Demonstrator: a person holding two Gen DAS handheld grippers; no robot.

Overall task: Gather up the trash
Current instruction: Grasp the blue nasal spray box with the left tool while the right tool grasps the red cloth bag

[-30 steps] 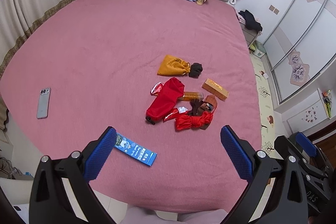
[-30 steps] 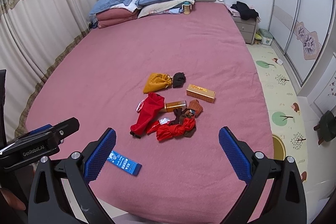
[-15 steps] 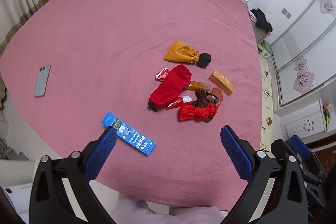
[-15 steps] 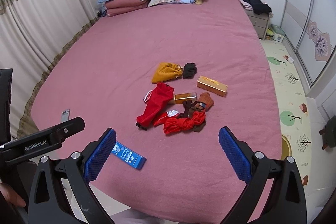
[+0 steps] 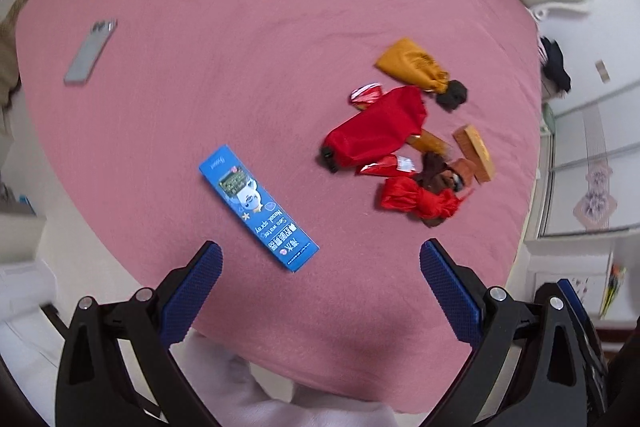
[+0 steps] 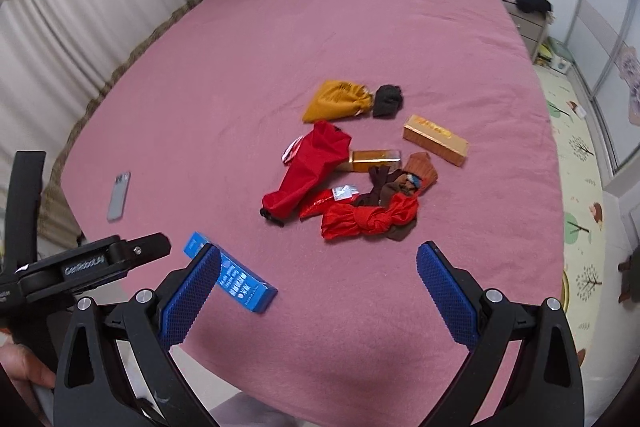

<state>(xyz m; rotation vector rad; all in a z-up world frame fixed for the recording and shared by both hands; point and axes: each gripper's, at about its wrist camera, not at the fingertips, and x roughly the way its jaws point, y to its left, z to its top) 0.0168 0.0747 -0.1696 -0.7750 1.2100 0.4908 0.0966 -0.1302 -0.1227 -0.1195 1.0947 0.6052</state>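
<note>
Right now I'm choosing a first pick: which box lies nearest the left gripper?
The blue box, alone just ahead of the left gripper; the gold box sits farther off by the pile.

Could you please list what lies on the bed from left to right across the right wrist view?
Phone → blue box → red pouch → black cloth → gold box.

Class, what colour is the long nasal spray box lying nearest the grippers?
Blue; the nasal spray box shows best in the left wrist view.
</note>
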